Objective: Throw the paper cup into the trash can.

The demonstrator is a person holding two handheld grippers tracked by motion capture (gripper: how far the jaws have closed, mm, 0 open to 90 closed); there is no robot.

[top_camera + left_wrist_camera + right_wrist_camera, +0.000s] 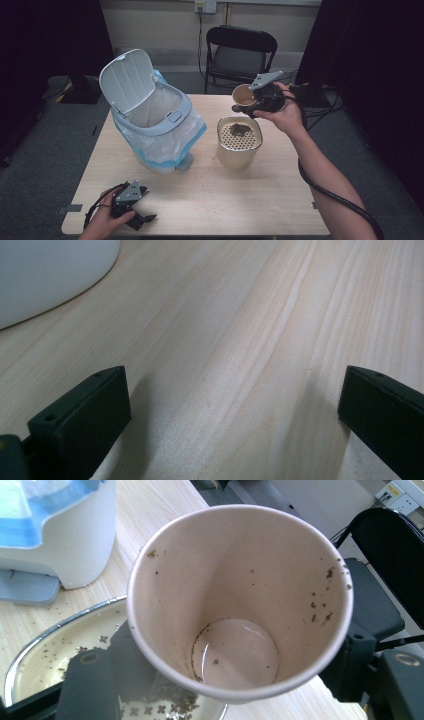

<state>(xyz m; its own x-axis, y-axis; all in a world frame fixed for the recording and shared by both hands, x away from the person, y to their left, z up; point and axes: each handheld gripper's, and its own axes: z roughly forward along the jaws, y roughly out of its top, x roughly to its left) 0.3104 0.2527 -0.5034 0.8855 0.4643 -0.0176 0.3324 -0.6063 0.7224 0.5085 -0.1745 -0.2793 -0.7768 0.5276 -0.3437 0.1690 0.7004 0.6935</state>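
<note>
While the left tool (136, 210) rests open on the bench (225, 200) near the bin (150, 120), the right tool (250, 106) grips a paper cup (240, 600) above the strainer pot (239, 140); its own view reveals specks and a little liquid inside.

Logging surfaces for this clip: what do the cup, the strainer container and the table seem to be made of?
Cup: looks like paper, matte beige wall, rolled rim, flecked with dark specks. Strainer container: cream body, maybe plastic or enamelled metal; the shiny rim in the right gripper view suggests metal. Table: pale wood or wood-look laminate, with visible straight grain and a smooth, low sheen.
</note>
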